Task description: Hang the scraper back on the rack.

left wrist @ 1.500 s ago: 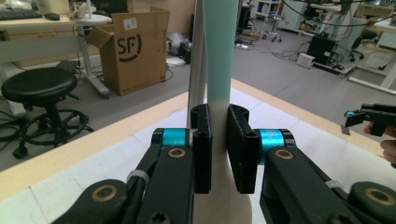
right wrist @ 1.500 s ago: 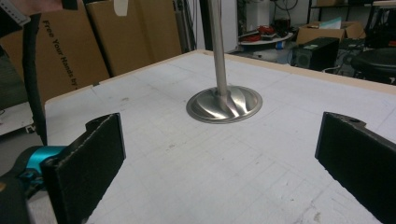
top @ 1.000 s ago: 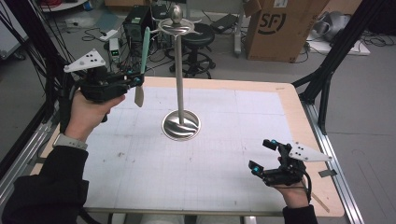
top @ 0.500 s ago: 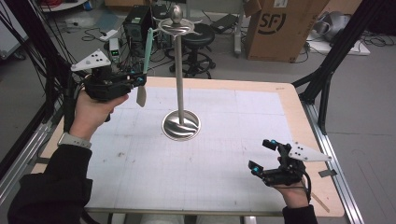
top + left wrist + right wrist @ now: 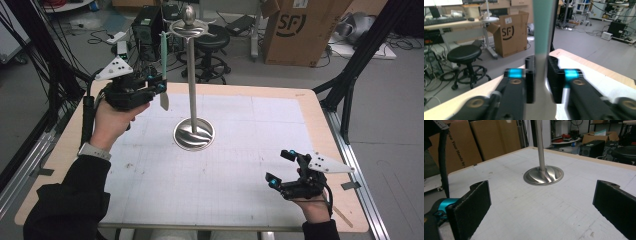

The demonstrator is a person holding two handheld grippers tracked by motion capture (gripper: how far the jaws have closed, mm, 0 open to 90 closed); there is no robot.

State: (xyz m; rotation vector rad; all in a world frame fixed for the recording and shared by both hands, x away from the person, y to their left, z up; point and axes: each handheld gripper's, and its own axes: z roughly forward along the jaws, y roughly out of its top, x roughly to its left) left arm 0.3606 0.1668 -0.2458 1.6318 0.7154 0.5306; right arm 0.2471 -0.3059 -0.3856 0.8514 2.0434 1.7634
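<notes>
- The left gripper, jaws just widening, is barely pinching a mint-handled steel utensil; steady it before hanging on the steel stand.
- The right gripper is resting wide open, empty.

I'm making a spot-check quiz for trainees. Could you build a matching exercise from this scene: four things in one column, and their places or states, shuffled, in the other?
Things:
1. green-handled utensil
2. metal stand
3. right hand-held gripper
4. cardboard box

Places or states:
a. on the floor beyond the table
b. jaws wide open, nothing between them
c. upright in the air, left of the pole
d. standing mid-table on a round base

Pairs: 1-c, 2-d, 3-b, 4-a
</notes>
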